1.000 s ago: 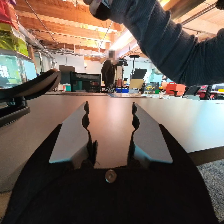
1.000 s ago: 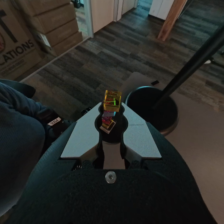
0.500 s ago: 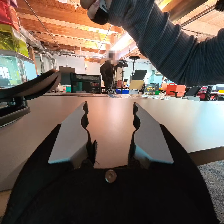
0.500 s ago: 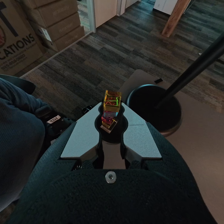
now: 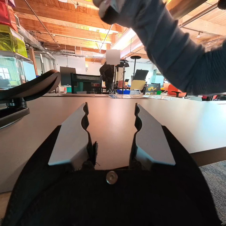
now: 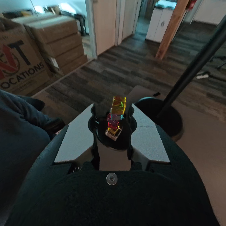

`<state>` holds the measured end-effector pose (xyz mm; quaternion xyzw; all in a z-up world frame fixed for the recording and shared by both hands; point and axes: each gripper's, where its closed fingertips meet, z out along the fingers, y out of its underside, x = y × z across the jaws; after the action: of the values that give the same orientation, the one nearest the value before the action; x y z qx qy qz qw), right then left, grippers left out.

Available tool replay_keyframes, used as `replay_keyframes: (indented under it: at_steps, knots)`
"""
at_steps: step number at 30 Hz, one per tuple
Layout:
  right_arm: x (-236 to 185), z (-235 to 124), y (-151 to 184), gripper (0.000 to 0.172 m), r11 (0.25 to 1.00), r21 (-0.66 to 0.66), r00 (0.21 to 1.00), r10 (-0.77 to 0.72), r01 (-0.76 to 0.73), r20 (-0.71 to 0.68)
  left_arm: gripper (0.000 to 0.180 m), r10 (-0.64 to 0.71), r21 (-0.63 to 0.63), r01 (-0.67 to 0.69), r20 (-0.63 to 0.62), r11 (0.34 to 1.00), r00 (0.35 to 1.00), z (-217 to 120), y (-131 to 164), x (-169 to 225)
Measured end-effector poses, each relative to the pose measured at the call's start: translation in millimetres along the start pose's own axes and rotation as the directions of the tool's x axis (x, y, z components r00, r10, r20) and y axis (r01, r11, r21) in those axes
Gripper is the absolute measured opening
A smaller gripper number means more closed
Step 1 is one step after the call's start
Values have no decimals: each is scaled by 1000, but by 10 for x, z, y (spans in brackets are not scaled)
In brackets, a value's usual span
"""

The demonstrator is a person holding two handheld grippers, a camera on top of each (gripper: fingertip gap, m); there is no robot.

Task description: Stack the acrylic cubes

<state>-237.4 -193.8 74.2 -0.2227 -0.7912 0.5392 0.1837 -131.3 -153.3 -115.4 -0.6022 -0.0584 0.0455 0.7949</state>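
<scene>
Right gripper (image 6: 111, 107) has released the glassy cube stack (image 6: 116, 117).

desk: pale, smooth, glossy top (image 5: 183, 122), warm ceiling light reflected at its middle; its near edge runs off toward 4 o'clock above grey carpet (image 5: 215, 177).
far edge, 12 to 1 o'clock: flat printed sheets (image 5: 138, 96) lie on the top.
far edge, 11 o'clock: a thin flat panel (image 5: 68, 95) lies on the top.
left side, 9 o'clock: a dark flat base (image 5: 11, 116) rests on the desk.
right wrist view: a corner of the desk (image 6: 141, 93), with a round black base (image 6: 168, 117) of a pole and a second black disc (image 6: 110, 140) carrying a stack of clear coloured cubes (image 6: 117, 116).
floor: dark wood-look planks (image 6: 110, 75), cardboard boxes (image 6: 58, 36) at 10 o'clock.
</scene>
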Motion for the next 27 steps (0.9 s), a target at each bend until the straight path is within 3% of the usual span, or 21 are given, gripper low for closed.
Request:
replay_keyframes:
  at_steps: [5,8,10,15,19,22,25,27]
  knots:
    - [151,-296,100,53,970,213,970,-61,113,-237,75,5,1,-5,2,1000,1000,25,22,-36]
    - [317,-340,551,56,968,182,927,-99,174,-362,75,11,1,-11,6,1000,1000,40,46,-34]
    - [436,-336,933,61,985,129,922,-58,115,-383,75,16,1,-16,8,1000,1000,45,57,-36]
    - [850,-452,1591,66,977,200,861,41,71,-506,75,29,-26,-29,11,999,1000,59,98,-83]
    - [1110,-745,1815,64,941,262,716,30,216,-697,72,123,57,-124,29,991,992,23,-292,-36]
    - [1113,-883,1789,48,908,201,616,-76,367,-784,67,217,80,-229,137,970,967,-122,-624,-144]
    - [1083,-892,1783,41,899,168,591,-116,404,-798,53,315,-23,-324,308,946,898,-239,-837,-495]
    - [1081,-872,1800,39,902,157,592,-124,401,-797,48,330,-73,-325,343,943,879,-286,-928,-644]
